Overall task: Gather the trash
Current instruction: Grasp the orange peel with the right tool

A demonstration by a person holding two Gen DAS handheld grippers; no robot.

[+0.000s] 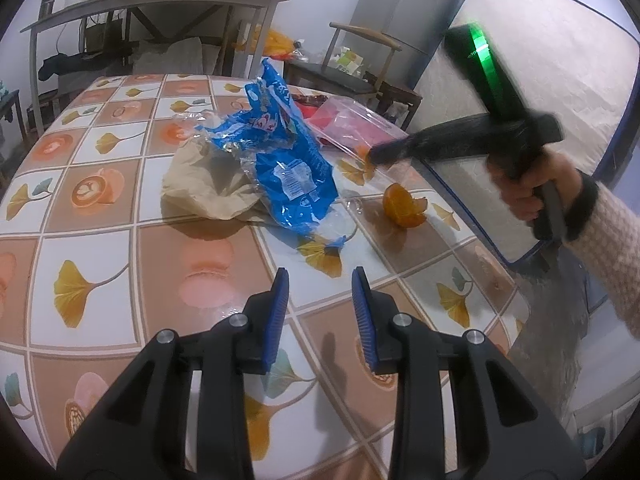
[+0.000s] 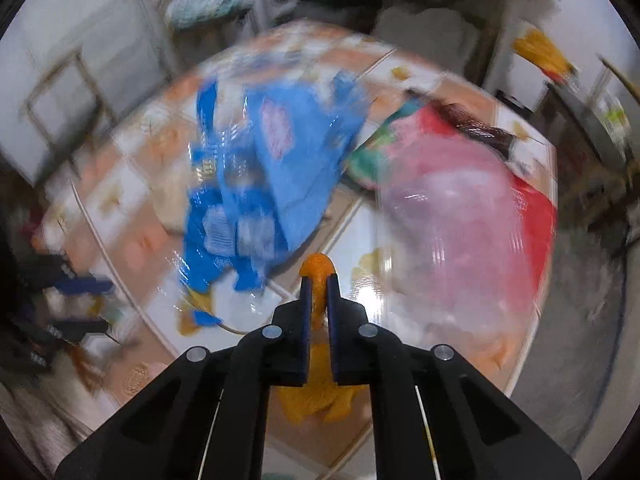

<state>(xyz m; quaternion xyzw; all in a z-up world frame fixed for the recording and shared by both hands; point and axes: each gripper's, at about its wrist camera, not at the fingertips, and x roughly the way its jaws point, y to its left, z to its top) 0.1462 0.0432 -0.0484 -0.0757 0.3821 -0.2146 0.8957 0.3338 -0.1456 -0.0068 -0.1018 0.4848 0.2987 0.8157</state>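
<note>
Blue pads of the left hand-held gripper (image 1: 320, 280) stand apart, empty, low in frame; orange peel (image 1: 403, 210), blue wrapper (image 1: 280, 152) and paper bag (image 1: 204, 192) litter the table (image 1: 100, 216) mid-frame. Right view, blurred: right hand-held gripper (image 2: 318, 280) pinches orange peel (image 2: 318, 270); most trash seems uncollected.

home dining room: patterned-cloth table (image 1: 100, 208), wooden chair (image 1: 360, 64), fridge (image 1: 404, 12), upright mattress (image 1: 540, 92), cluttered shelf (image 1: 160, 0).
</note>
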